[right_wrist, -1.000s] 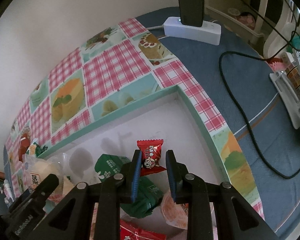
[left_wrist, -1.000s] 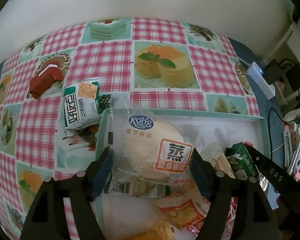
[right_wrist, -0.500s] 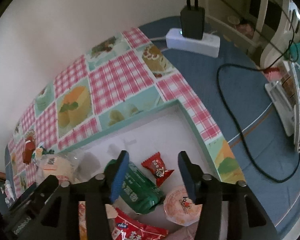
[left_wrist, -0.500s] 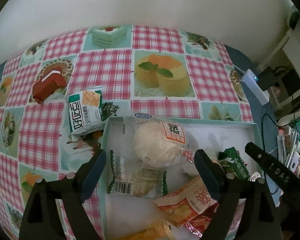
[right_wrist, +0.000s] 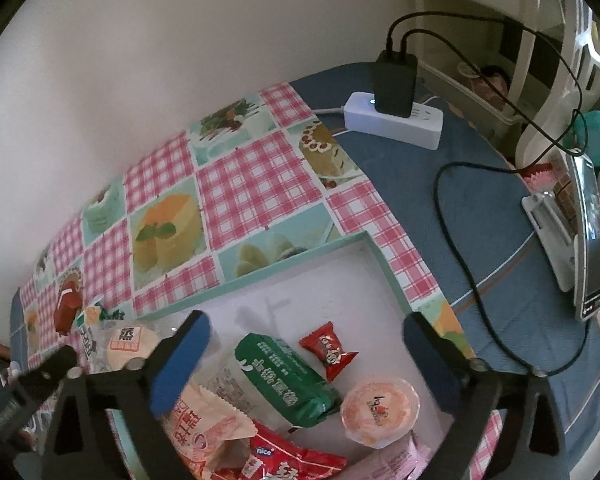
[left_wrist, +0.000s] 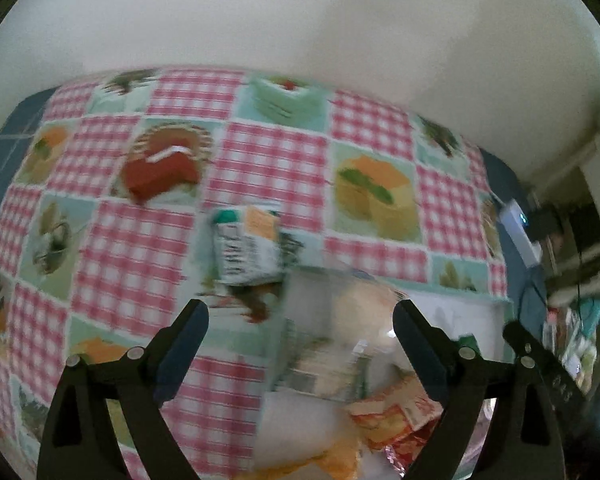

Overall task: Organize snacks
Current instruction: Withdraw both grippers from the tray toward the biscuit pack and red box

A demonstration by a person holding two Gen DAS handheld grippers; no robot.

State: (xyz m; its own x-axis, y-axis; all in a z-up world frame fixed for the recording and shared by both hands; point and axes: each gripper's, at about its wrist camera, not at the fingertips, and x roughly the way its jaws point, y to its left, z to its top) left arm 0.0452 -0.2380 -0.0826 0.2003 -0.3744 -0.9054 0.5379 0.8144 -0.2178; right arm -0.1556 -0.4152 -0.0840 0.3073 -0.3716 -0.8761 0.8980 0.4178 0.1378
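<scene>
The left gripper [left_wrist: 300, 320] hangs with its jaws spread wide and empty, and the green-and-white packet [left_wrist: 252, 248] lies on the checked cloth [left_wrist: 140, 248] just ahead of it, between the 2 fingers' line and slightly left of the tray [right_wrist: 260, 276] edge, its long axis running roughly away from the camera. The right gripper [right_wrist: 306, 340] is equally wide and empty above the tray, where the red candy [right_wrist: 329, 350] and green pack [right_wrist: 288, 380] already lie, so the left is clearly nearer that stray packet; the red carton [left_wrist: 162, 172] sits farther off.
</scene>
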